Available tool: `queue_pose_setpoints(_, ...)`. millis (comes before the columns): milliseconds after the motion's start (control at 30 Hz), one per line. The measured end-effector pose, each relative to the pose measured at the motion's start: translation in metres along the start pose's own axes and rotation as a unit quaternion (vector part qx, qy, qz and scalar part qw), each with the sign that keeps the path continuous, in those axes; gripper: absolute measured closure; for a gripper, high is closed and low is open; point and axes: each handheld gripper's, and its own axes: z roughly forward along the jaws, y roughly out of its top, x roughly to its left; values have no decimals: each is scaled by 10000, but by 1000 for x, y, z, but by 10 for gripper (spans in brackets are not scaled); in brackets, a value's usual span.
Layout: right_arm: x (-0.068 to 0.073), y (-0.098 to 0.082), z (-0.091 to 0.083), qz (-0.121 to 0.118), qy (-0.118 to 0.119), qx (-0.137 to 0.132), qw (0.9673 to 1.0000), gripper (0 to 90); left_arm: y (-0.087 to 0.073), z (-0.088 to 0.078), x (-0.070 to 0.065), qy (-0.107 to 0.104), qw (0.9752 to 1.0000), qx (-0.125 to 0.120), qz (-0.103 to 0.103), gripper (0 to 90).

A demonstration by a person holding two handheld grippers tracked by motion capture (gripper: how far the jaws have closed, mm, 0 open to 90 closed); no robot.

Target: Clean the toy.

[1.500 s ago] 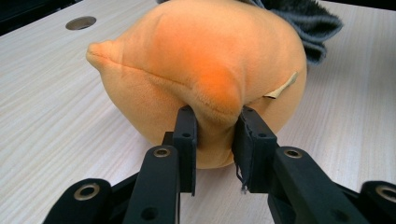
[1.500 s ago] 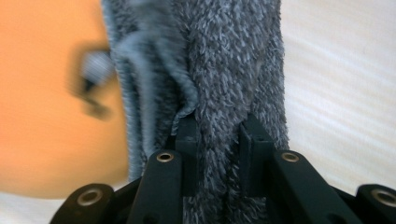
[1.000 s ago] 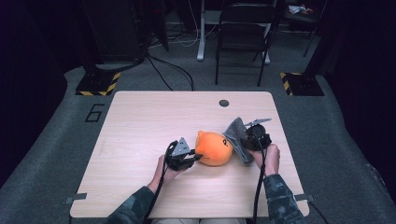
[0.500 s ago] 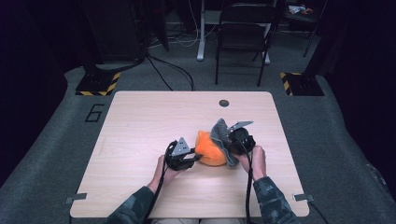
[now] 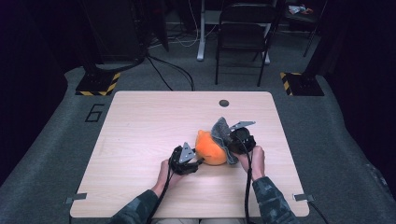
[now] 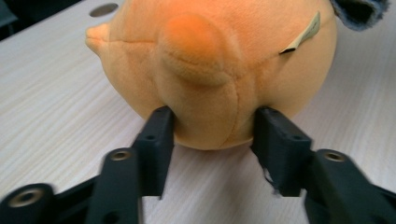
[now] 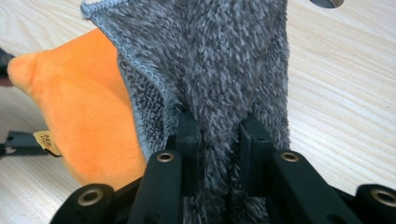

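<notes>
Since a second ago my right gripper (image 5: 229, 140) has carried the grey fleece cloth (image 5: 222, 133) leftward, up against the orange plush toy (image 5: 210, 148), which sits on the table (image 5: 140, 121) a little right of centre on my side. My right jaws are narrow, pinching a fold of that cloth (image 7: 219, 74). My left gripper (image 5: 198, 161) has just been opening; its jaws now flank the toy's lower bulge (image 6: 210, 93), touching the plush lightly, more a brace than a clamp, I judge. To drape well, I should keep the toy steadied from the left, lift the cloth edge over its top, and release only once the cloth lies on it. No container stands on the table.
</notes>
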Motion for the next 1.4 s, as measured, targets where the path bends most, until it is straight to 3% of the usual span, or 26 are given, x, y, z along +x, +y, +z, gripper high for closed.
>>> queue_pose_setpoints(133,0,0,-2,4,-36,1,10000,732,1,-1,0,55,9999,-94,-75,732)
queue_pose_setpoints(200,0,2,-4,-8,-8,-22,10000,732,2,-3,2,-8,9998,-164,-129,774)
queue_pose_setpoints(400,2,12,-26,-50,70,-254,9996,734,10,-10,4,-207,9995,-228,-72,811)
queue_pose_setpoints(533,14,20,-42,-175,173,-443,9987,734,14,-14,5,-306,9992,-262,-43,814)
queue_pose_setpoints(600,24,23,-46,-270,265,-517,9979,734,15,-15,6,-376,9988,-295,-130,815)
queue_pose_setpoints(700,38,26,-47,-529,398,-554,9963,734,18,-17,5,-435,9982,-319,-245,815)
queue_pose_setpoints(733,45,26,-44,-541,429,-522,9962,734,19,-18,5,-410,9985,-317,-189,815)
queue_pose_setpoints(833,53,24,-33,-788,271,-384,9958,733,18,-17,5,-404,9987,-244,-197,815)
queue_pose_setpoints(933,50,19,-23,-892,60,-275,9956,733,17,-15,6,-394,9987,-196,-269,811)
queue_pose_setpoints(1000,45,18,-22,-800,79,-239,9965,732,16,-15,8,-390,9986,-165,-304,809)
queue_pose_setpoints(1067,42,16,-21,-808,-123,-121,9966,732,15,-15,10,-410,9985,-136,-330,806)
queue_pose_setpoints(1200,25,9,-13,-543,-153,17,9984,732,13,-14,12,-411,9984,-106,-369,795)
queue_pose_setpoints(1300,15,6,-9,-301,-26,79,9995,731,12,-13,11,-437,9982,-130,-392,787)
queue_pose_setpoints(1400,7,3,-7,-195,-7,160,9997,731,12,-13,12,-446,9982,-126,-381,785)
